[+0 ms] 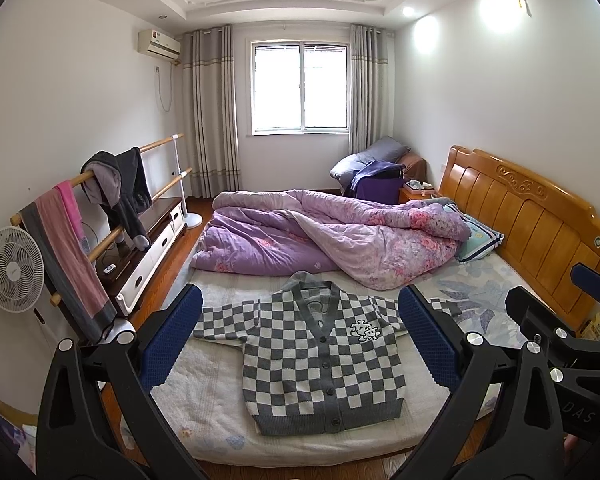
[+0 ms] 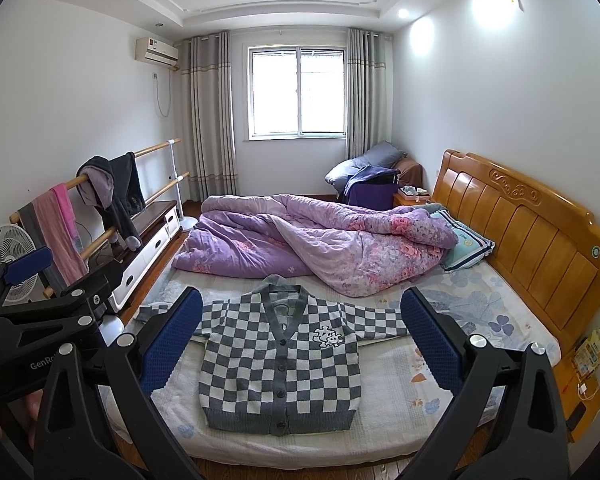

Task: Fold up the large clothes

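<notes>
I hold both tongs above the near edge of the bed (image 1: 220, 420). My left tongs (image 1: 300, 340) are wide open, with the two blue pads far apart, and they grip nothing. My right tongs (image 2: 302, 340) are also wide open and empty. In each wrist view I see the other tongs at the side of the picture, raised in the air and apart from the cloth.

The checkered cardigan (image 1: 320, 360) lies flat on the bed, face up, on the near half of the mattress. It is grey and white, buttoned down the middle, with a small white badge (image 1: 366, 331) on the chest. The hem points toward me and the collar points toward the window (image 1: 300, 90). Both sleeves are spread out to the sides. Neither tongs touch the cardigan.

Behind the cardigan, a purple quilt (image 1: 332, 236) lies crumpled across the far half of the bed, with its edge close to the collar. A pillow (image 1: 478, 240) rests beside the wooden headboard (image 1: 532, 216) on the right side.
</notes>
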Motion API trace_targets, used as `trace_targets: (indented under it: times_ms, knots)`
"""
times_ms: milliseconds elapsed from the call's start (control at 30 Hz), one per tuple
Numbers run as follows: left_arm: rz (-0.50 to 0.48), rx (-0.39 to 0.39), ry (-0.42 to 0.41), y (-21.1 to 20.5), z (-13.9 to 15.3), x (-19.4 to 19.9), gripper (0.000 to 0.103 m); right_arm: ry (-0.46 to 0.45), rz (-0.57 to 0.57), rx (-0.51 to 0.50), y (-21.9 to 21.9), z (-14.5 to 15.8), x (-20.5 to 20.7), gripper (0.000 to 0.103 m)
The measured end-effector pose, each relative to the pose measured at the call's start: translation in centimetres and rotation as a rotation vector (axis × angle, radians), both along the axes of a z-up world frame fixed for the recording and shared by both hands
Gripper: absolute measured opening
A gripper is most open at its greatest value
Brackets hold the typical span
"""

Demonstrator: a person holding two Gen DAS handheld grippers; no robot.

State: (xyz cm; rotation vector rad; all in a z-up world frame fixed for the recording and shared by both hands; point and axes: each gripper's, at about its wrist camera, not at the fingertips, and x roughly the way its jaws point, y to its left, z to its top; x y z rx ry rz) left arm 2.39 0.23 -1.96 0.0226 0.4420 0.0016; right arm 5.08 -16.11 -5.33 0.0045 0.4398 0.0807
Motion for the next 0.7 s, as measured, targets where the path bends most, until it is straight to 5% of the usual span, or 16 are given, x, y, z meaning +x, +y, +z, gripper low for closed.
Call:
trace_targets:
  times_ms: [700]
  knots:
    - [0.037, 0.000, 0.038, -2.0, -2.9, 3.2, 0.098, 0.043, 0.036, 0.015, -2.0, -1.5, 3.4, 0.096]
